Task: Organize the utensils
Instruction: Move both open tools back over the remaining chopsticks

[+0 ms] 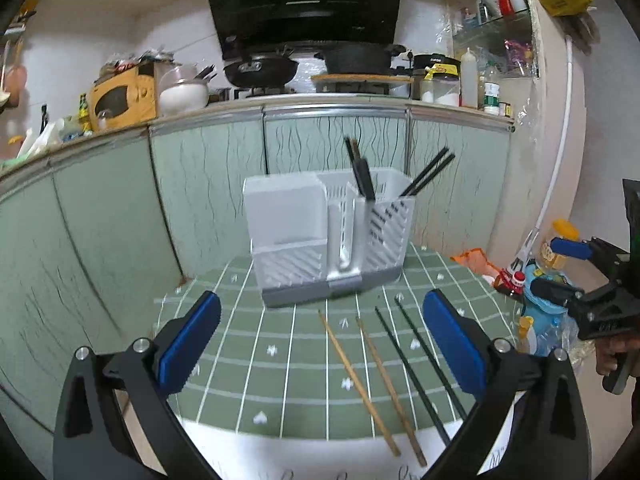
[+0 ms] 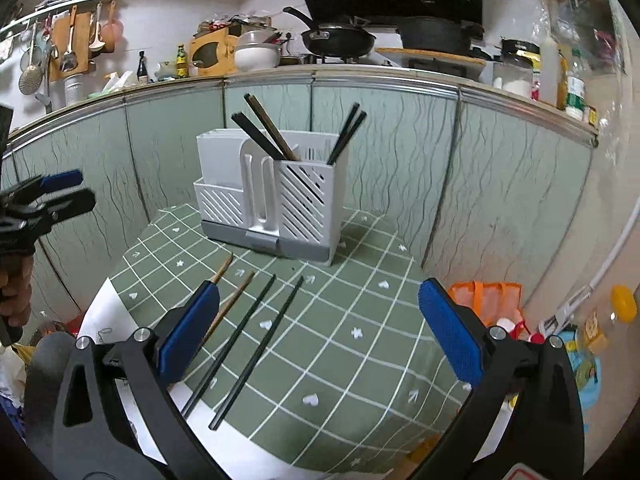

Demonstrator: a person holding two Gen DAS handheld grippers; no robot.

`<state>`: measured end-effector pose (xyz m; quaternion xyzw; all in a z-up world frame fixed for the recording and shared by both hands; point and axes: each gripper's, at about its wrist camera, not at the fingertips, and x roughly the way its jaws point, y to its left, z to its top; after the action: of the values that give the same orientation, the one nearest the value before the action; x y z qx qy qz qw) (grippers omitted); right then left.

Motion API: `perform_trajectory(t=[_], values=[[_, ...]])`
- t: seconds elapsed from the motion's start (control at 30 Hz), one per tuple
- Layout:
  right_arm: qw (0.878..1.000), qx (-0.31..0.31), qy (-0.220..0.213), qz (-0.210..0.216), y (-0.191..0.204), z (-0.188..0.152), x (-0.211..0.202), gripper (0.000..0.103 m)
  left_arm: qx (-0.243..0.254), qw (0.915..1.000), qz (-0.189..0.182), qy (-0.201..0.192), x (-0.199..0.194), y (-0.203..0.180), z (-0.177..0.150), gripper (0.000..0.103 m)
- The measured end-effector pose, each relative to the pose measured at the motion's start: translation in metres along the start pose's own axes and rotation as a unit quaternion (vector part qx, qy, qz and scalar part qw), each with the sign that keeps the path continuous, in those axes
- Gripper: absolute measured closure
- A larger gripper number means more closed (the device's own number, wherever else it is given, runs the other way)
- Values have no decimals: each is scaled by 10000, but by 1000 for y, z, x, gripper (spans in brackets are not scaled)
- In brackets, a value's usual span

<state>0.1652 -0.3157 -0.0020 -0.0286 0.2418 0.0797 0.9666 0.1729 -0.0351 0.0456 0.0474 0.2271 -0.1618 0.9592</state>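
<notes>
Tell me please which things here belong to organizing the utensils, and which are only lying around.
Belong to the job:
- wooden chopsticks lying on the table
- black chopsticks lying beside them
- white utensil holder, some chopsticks already standing in it
- left gripper and right gripper, both open and empty

Only lying around:
- frying pan on the stove
- orange bag
- yellow box on the counter

No legible text or labels
</notes>
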Motion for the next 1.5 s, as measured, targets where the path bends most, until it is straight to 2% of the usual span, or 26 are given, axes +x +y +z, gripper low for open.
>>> perform_trajectory(t=[0.27,0.63,1.1,1.5], values=[[9999,102,53,-129,3,-30,-4,8,-282,9994,164,152,-3,11,-44,4],[9992,182,192,-305,14,-61,1,8,-369,9973,534,355,4,11,-90,4],[9971,275,635,-317,30,-94,25,8,-243,9964,585,558,19,-13,-118,4],[9940,351,1015,-195,47,-111,46,16,-238,9955,416,814,38,-24,-130,4]])
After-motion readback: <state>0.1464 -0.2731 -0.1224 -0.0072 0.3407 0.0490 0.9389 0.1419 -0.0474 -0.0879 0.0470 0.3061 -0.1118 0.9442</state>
